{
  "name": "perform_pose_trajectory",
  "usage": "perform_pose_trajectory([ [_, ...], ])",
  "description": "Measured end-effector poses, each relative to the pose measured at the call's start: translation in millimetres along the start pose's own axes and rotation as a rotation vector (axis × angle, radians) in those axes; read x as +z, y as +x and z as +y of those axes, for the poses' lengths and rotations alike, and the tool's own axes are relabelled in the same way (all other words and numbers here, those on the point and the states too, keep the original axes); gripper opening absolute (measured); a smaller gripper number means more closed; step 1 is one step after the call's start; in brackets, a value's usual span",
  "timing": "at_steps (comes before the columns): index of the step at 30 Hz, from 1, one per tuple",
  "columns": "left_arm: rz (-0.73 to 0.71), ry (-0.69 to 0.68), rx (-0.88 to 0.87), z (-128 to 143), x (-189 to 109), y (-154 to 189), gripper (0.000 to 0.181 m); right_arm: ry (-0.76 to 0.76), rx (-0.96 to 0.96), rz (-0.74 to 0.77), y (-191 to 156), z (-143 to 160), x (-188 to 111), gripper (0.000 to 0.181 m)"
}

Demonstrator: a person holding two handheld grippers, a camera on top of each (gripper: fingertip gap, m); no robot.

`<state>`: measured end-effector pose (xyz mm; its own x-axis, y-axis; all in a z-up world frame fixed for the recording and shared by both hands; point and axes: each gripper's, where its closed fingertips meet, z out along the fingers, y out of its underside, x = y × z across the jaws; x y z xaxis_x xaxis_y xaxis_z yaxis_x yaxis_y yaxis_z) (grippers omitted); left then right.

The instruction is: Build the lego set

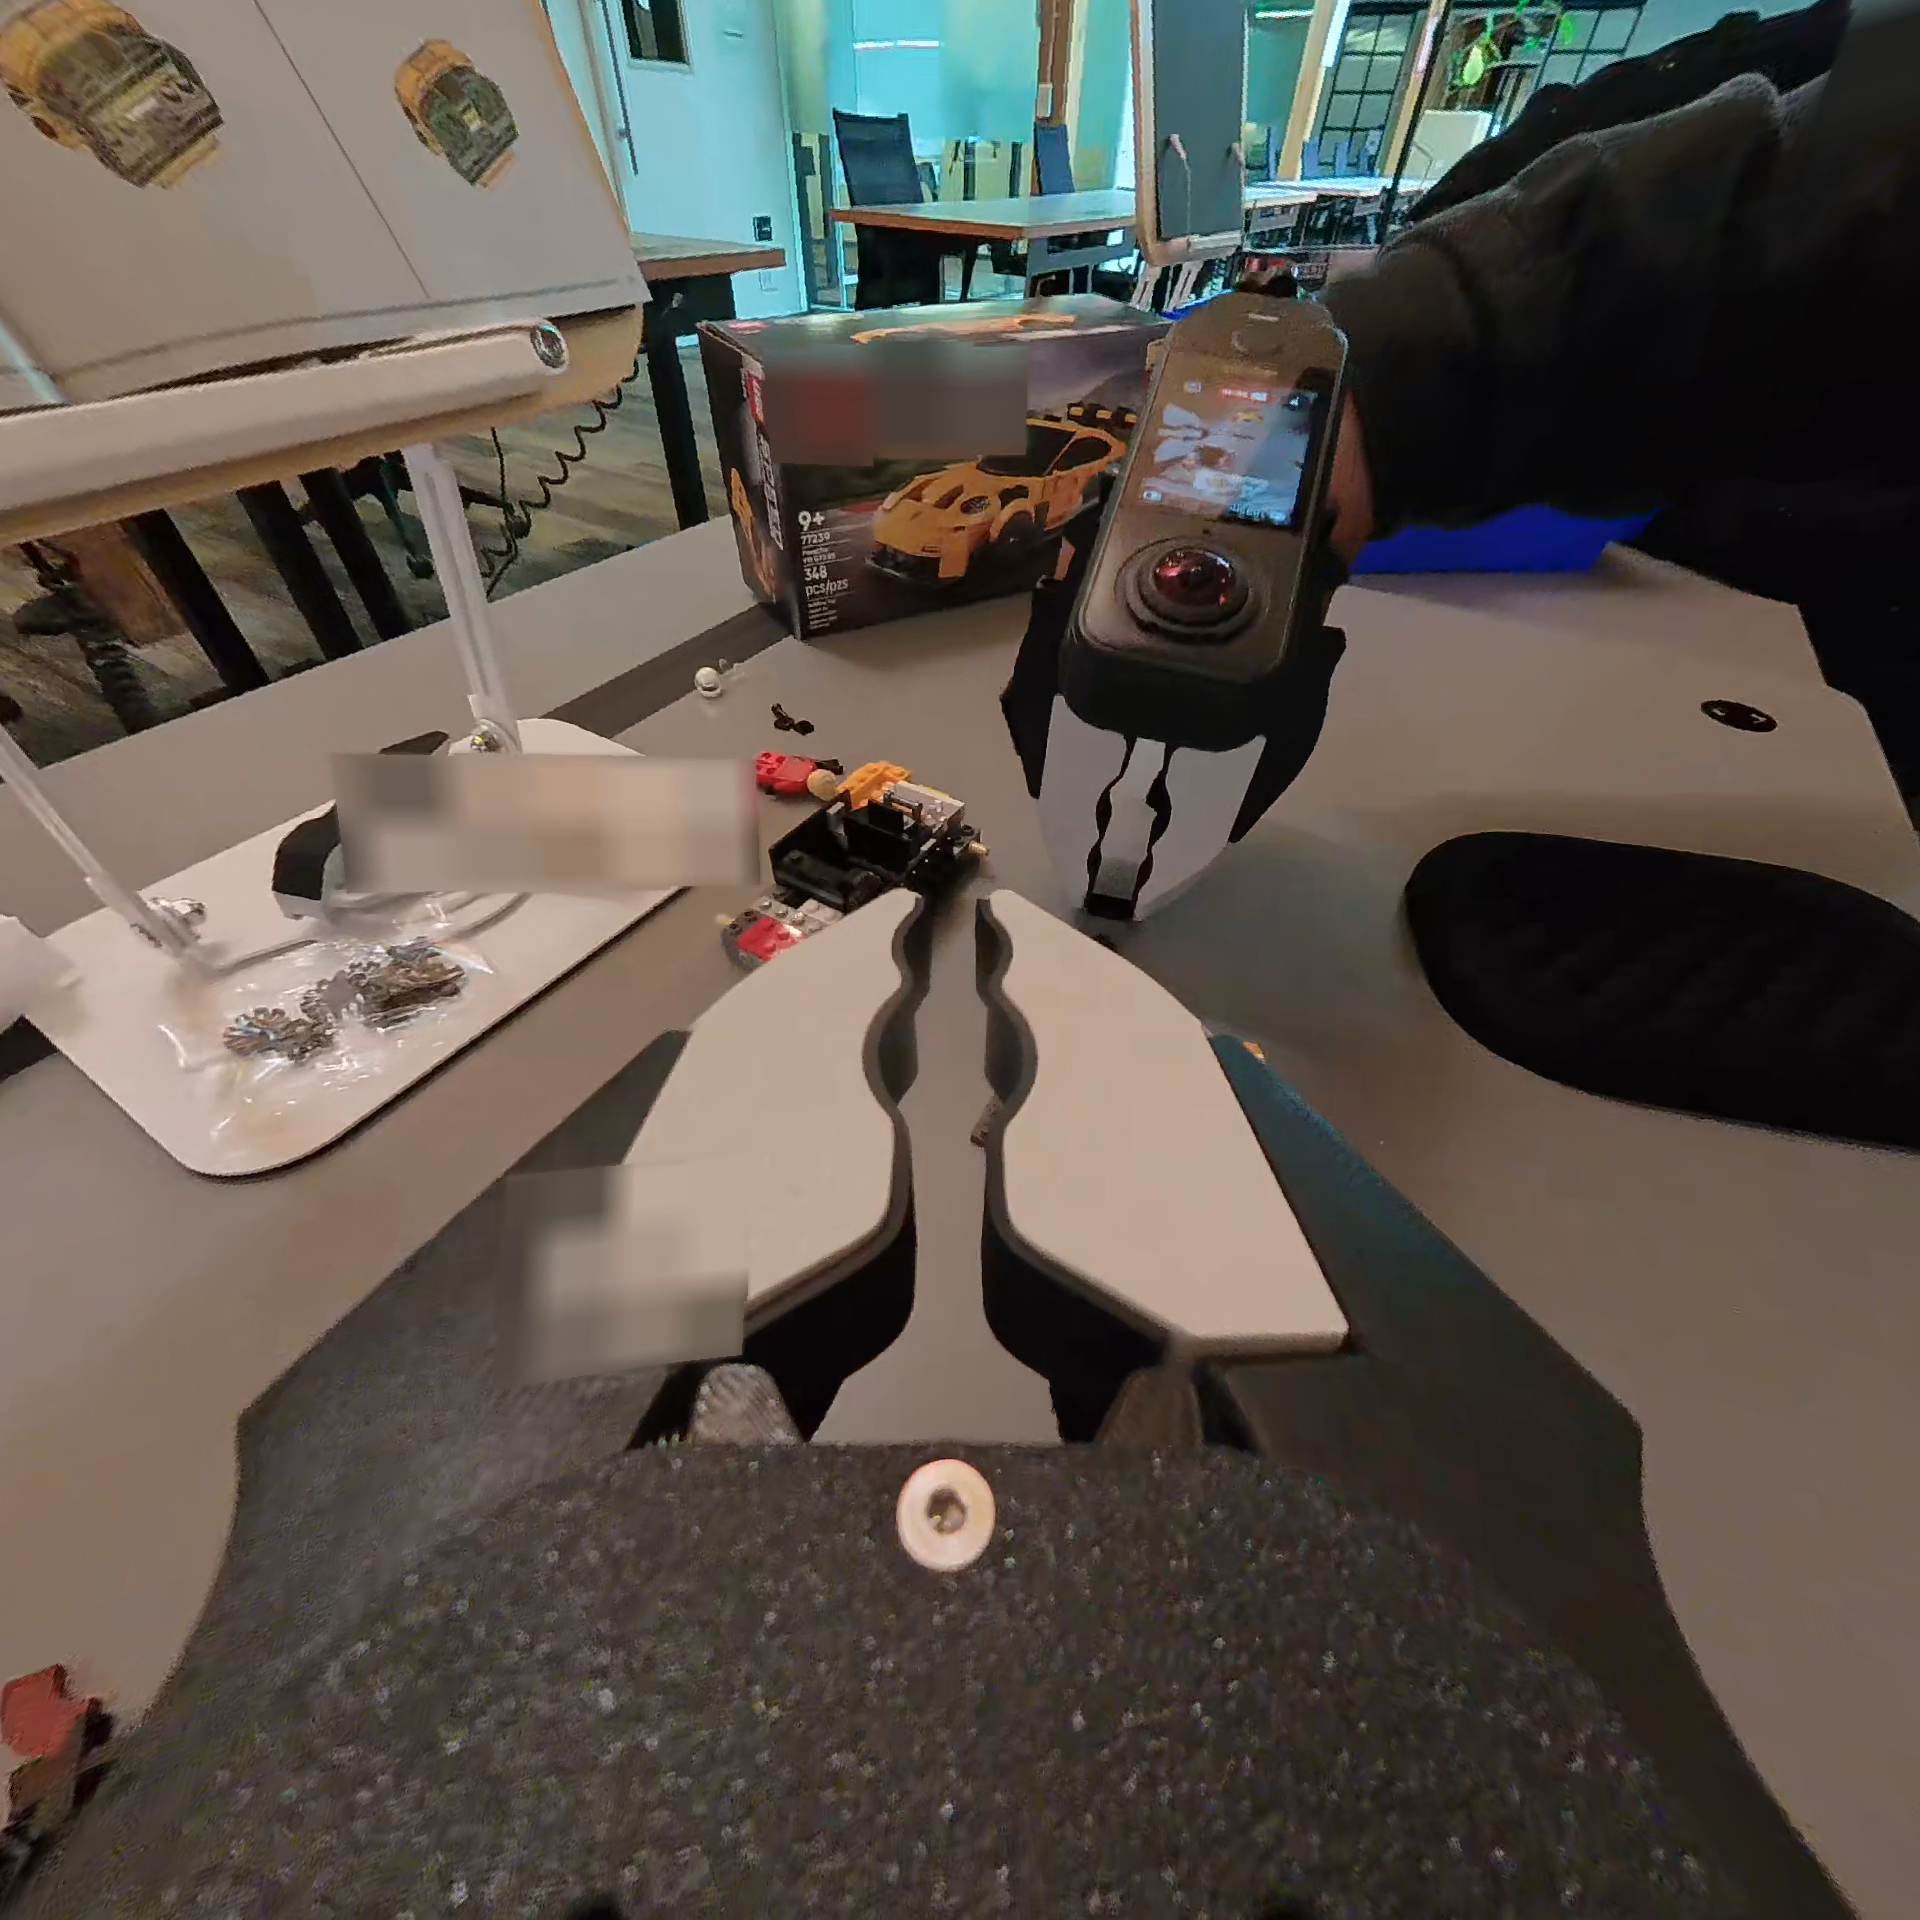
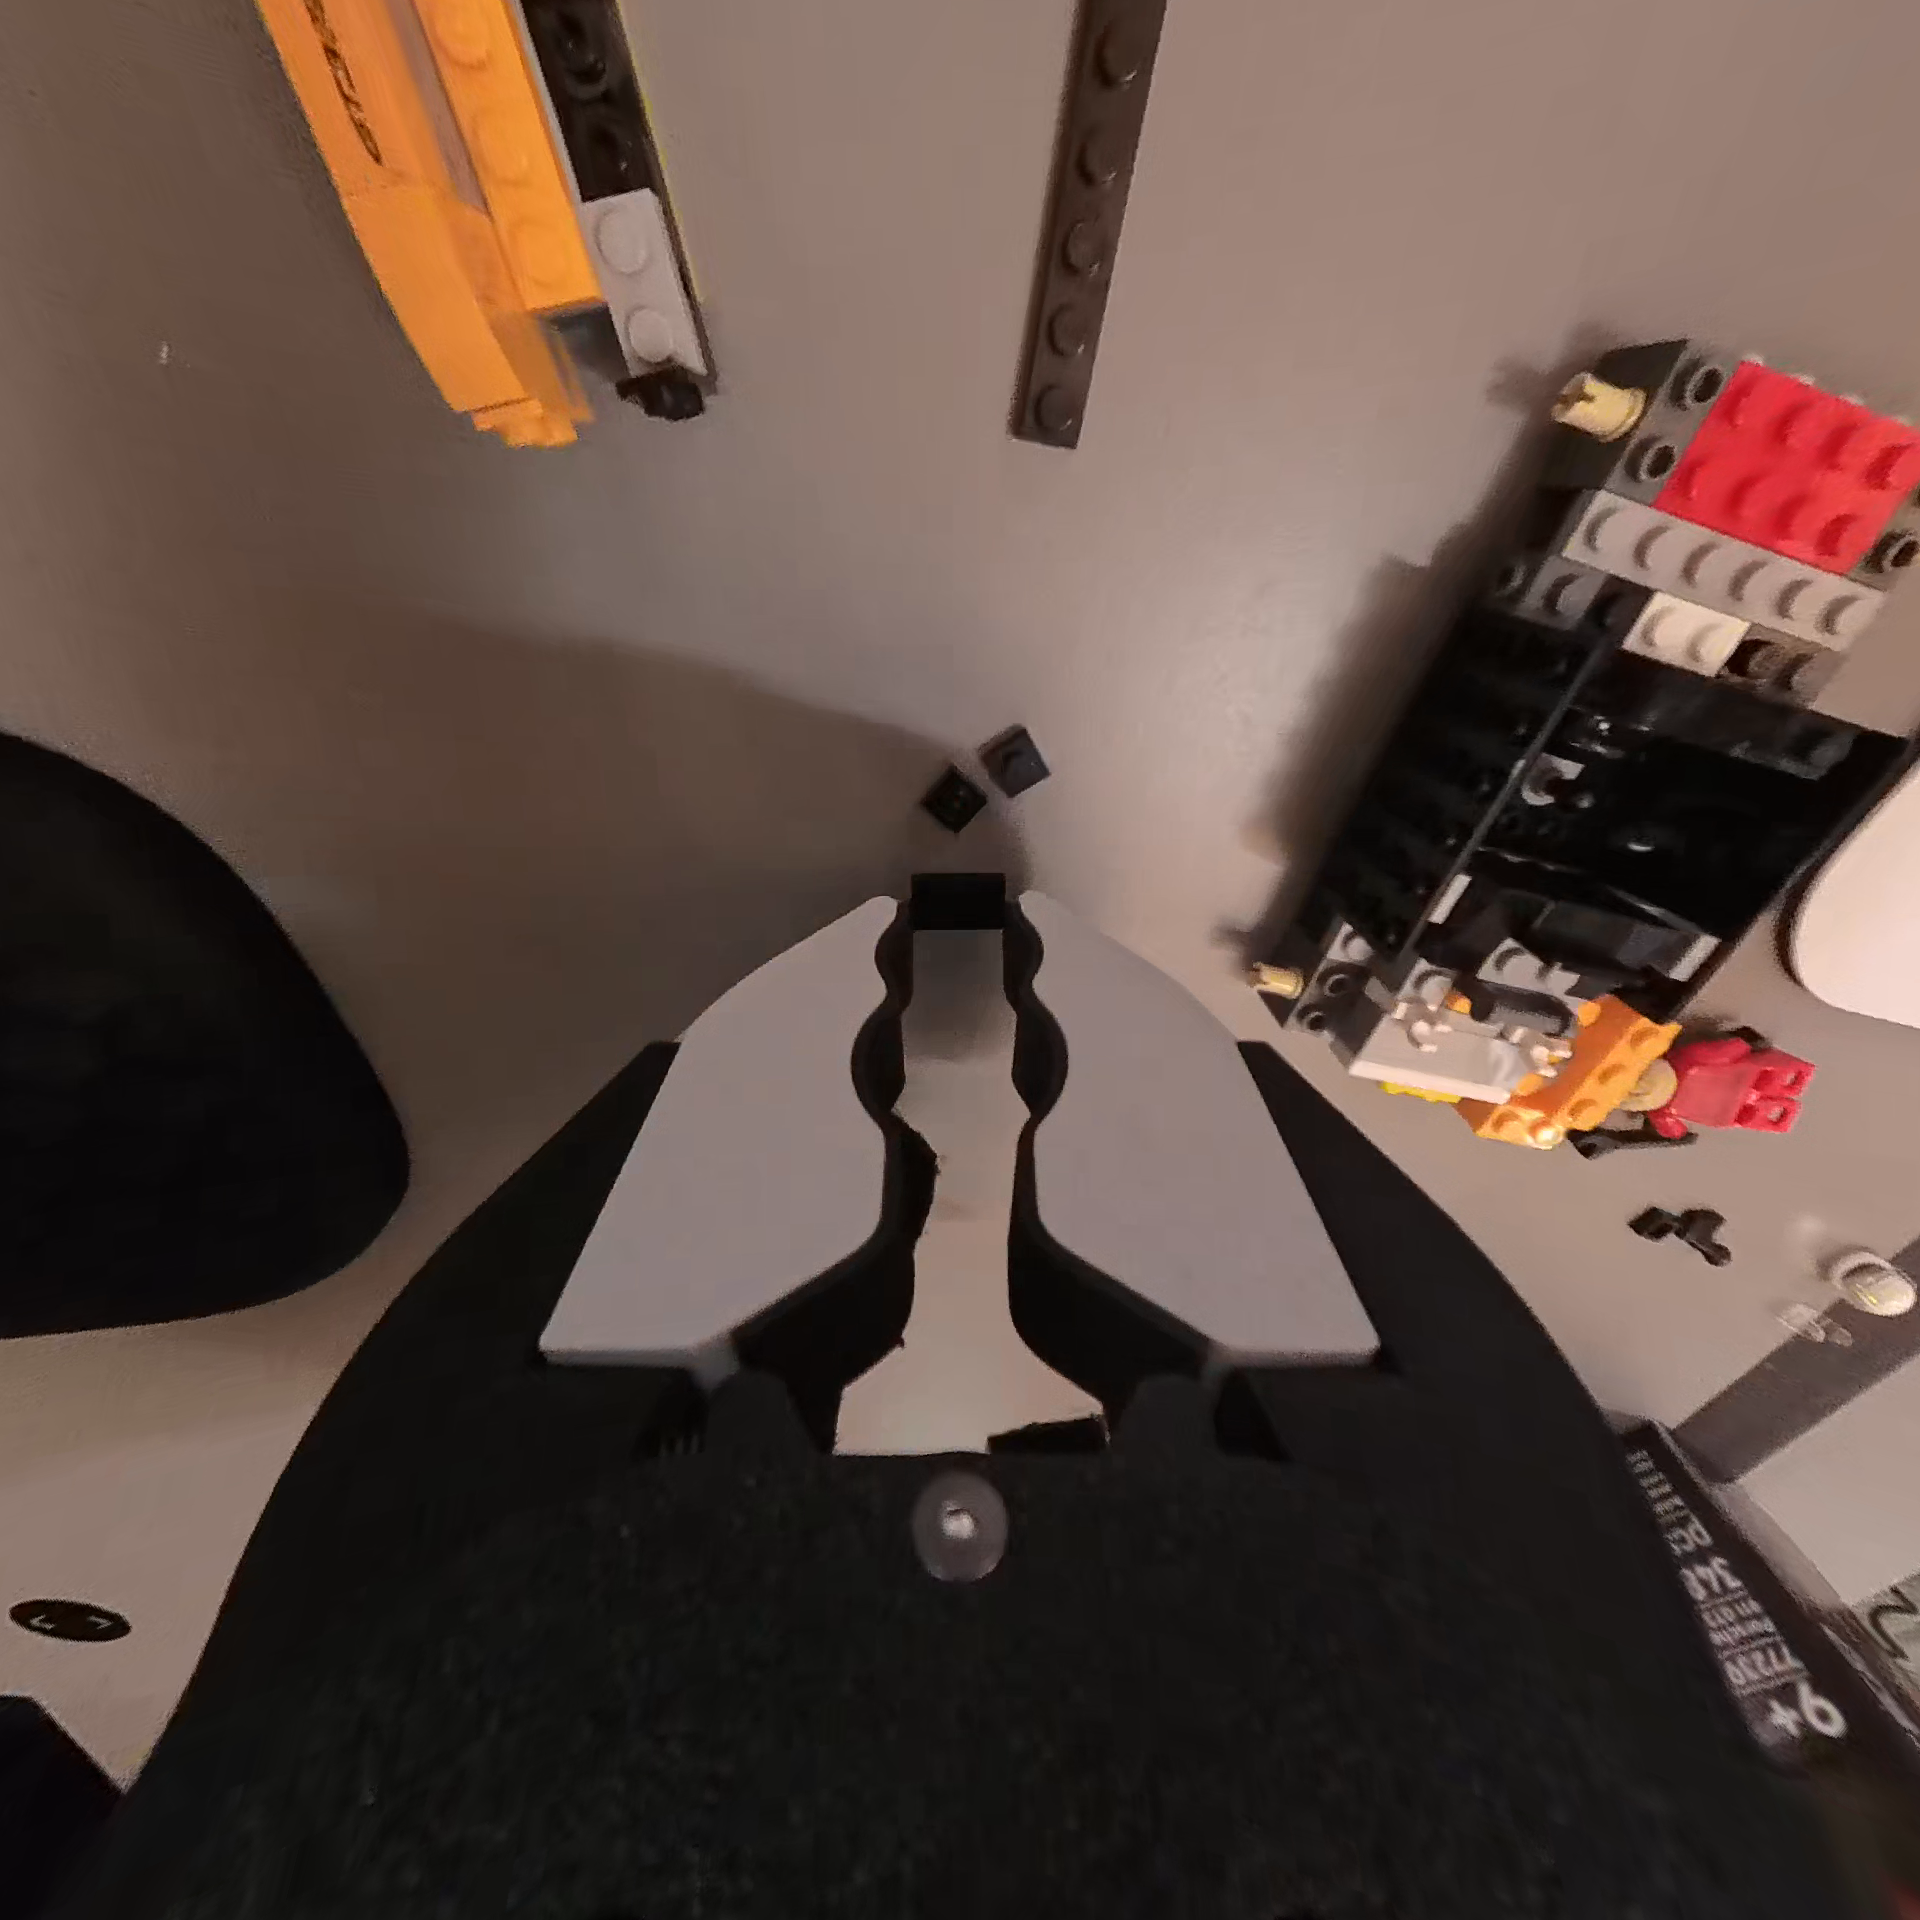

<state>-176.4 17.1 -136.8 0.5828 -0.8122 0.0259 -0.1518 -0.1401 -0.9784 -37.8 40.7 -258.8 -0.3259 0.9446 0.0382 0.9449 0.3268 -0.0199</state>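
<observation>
right gripper (image 2: 957, 902) clamped on small black piece (image 2: 957, 900) | left gripper (image 1: 948, 909) narrowly parted, nothing held | bare table (image 2: 582, 644) seen left of black chassis (image 2: 1579, 790)

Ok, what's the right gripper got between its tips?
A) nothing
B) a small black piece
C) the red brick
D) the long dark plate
B: the right gripper pinches a small black piece at its tips, while the long dark plate lies apart on the table.

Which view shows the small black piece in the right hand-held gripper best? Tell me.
The right wrist view: the small black piece sits close and sharp, pinched between the tips of the right hand-held gripper. The left wrist view shows it only far off, a dark sliver low between that gripper's fingers.
</observation>
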Motion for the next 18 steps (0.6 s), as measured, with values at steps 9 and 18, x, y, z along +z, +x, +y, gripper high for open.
perform_pose_trajectory([
  [9,0.014,-0.024,-0.015,6,3,2,0.007,-0.055,-0.016,-0.009,3,2,0,0.018],
  [18,-0.034,-0.002,-0.011,3,0,-6,0.000,0.242,0.127,0.106,13,-21,-37,0.022],
])
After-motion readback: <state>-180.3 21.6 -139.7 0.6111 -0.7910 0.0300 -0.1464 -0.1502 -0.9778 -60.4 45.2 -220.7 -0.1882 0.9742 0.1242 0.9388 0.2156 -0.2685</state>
